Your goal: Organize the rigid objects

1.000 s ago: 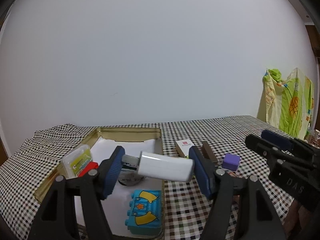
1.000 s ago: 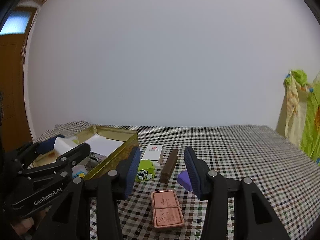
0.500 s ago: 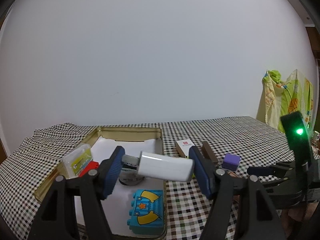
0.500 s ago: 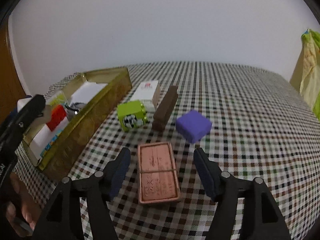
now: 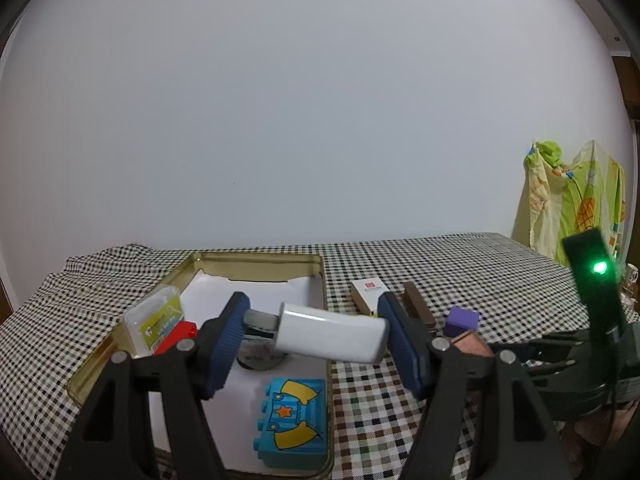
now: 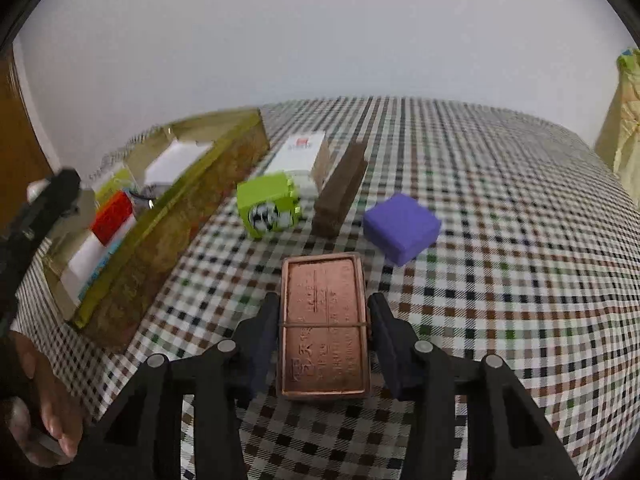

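Your left gripper [image 5: 316,334] clamps a smooth white rounded block [image 5: 330,334] with a metal end between its ribbed blue pads, held over the gold tin tray [image 5: 256,258], whose floor is lined with white paper. In the tray lie a studded blue toy brick [image 5: 294,426], a red brick [image 5: 178,334] and a clear plastic case [image 5: 154,318]. Your right gripper [image 6: 323,330] straddles a flat embossed copper-coloured tin [image 6: 323,326] on the checked cloth [image 6: 500,240], fingers narrow at its sides; whether they touch is unclear. Beyond sit a green cube [image 6: 268,204], brown bar [image 6: 342,190], purple block [image 6: 402,228] and white box [image 6: 302,154].
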A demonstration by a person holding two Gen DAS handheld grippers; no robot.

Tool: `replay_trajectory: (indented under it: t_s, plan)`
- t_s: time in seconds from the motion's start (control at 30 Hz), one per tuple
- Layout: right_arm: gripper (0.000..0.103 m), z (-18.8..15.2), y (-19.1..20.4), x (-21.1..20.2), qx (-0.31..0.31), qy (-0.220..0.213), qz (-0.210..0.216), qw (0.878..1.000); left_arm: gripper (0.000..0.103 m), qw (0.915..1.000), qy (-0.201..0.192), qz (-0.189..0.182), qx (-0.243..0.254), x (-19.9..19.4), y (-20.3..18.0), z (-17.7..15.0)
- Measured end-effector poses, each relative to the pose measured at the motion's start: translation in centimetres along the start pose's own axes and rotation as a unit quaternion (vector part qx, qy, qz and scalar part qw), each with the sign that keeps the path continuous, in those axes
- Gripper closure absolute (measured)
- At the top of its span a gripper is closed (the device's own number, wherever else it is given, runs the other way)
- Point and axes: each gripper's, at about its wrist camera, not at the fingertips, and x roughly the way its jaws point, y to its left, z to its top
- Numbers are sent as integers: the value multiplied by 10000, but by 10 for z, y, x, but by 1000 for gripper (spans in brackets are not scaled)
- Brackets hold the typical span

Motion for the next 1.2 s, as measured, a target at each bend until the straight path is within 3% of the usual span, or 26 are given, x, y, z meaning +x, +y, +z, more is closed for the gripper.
replay_trajectory:
  t_s: [0.27, 0.63, 0.87, 1.2]
  plan:
    - [55, -3, 11, -32, -47, -1039, 279, 9942, 36, 10000, -4, -3, -5, 1, 0, 0]
    - [55, -9, 41, -59, -391, -2296, 290, 9721, 36, 9999, -97, 112, -82, -4, 9, -1]
    - [55, -8, 53, -60, -523, -2566, 296, 9646, 36, 9996, -149, 218, -137, -8, 19, -2]
    - [55, -4, 65, -57, -681, -2569, 391, 9632, 36, 9990, -179, 331, -227, -12, 30, -3]
